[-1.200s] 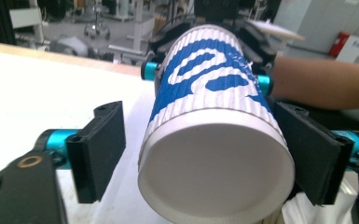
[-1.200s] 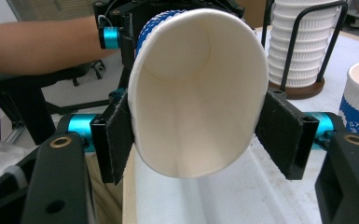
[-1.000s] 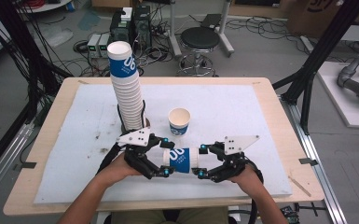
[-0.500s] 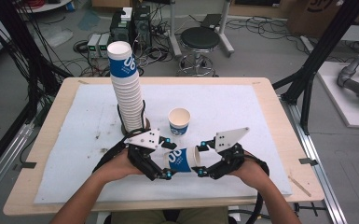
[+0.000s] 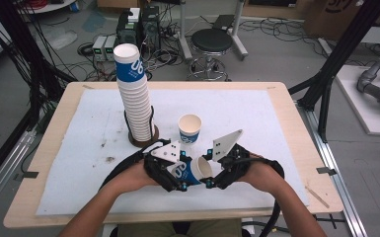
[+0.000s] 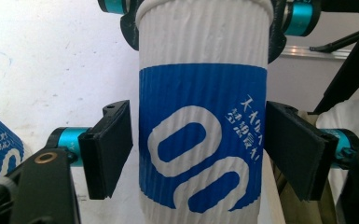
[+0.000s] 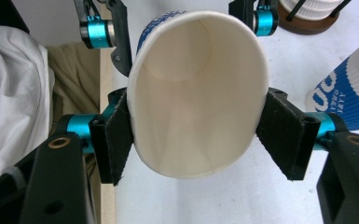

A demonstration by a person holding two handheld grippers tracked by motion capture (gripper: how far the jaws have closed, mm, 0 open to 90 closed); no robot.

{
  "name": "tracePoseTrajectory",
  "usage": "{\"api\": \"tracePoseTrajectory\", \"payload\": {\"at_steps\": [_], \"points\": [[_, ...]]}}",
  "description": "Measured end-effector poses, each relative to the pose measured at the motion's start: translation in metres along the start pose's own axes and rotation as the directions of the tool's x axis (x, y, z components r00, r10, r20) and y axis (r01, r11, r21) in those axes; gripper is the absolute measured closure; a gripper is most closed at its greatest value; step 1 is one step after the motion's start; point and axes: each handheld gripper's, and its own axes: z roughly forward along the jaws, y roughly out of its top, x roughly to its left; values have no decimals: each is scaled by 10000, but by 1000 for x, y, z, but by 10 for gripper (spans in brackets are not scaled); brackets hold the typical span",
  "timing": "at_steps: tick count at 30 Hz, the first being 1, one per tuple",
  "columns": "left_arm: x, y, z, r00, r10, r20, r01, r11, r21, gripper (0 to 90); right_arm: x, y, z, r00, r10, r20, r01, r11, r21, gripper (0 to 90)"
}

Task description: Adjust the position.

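Tilting since a moment before, the paper cup point(image 5: 190, 170) lay sideways above the desk's point(image 5: 276, 106) near edge, mouth toward my right gripper point(image 5: 211, 170). Open desk stretched right; another cup point(image 5: 189, 129) and the stack point(image 5: 134, 96) stood behind. My left gripper point(image 5: 175, 174) clamped the body, right jaws squeezed the rim.

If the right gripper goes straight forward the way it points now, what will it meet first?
Probably the left gripper. The right gripper is shut on the rim end of the paper cup, pointing along the cup toward the left one, whose jaws stand at the cup's base end. Depth is unclear.
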Motion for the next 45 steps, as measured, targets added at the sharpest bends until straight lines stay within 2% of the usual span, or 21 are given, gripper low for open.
{"api": "tracePoseTrajectory", "payload": {"at_steps": [6, 12, 21, 24, 27, 30, 32, 34, 36, 38, 40, 43, 45], "points": [[1, 0, 5, 9998, -126, 169, 121, 9995, 275, 277, 0, 1, 4, 9999, 25, -106, -22, 9995, 304, 318], [2, 0, 11, 9983, -233, 536, 200, 9980, 605, 308, 1, 2, 7, 9998, -189, -108, 195, 9978, 638, 318], [2, -1, 16, 9965, -266, 789, 191, 9953, 945, 314, 4, 8, 10, 9988, -443, -206, 463, 9928, 1106, 319], [1, -1, 17, 9959, -327, 844, 243, 9949, 976, 316, 5, 10, 11, 9984, -483, -301, 517, 9908, 1248, 319], [1, -2, 16, 9960, -357, 820, 293, 9965, 783, 314, 5, 10, 11, 9986, -435, -307, 469, 9920, 1176, 297], [3, -3, 13, 9957, -413, 832, 373, 9981, 492, 307, 3, 8, 9, 9995, -225, -199, 237, 9977, 636, 258], [4, -5, 11, 9953, -487, 833, 460, 9984, 339, 306, 2, 7, 5, 9999, 106, -66, -106, 9999, 55, 209], [5, -8, 9, 9951, -661, 728, 658, 9978, 71, 299, 1, 5, 0, 9995, 324, -14, -324, 9981, -517, 209], [7, -12, 7, 9943, -903, 565, 918, 9955, -242, 285, -1, 3, -6, 9985, 546, 72, -534, 9919, -1155, 209], [9, -17, 5, 9927, -1094, 501, 1122, 9920, -571, 282, -2, -1, -15, 9962, 766, 404, -675, 9790, -1922, 209], [10, -21, 3, 9908, -1296, 394, 1327, 9868, -925, 280, -5, -8, -23, 9915, 1098, 693, -885, 9621, -2579, 208], [11, -27, 1, 9881, -1537, 40, 1525, 9768, -1502, 272, -8, -19, -35, 9778, 1742, 1163, -1278, 9361, -3276, 206], [12, -30, 0, 9853, -1702, -145, 1644, 9680, -1898, 265, -8, -27, -40, 9662, 2157, 1412, -1553, 9241, -3491, 206]]}}
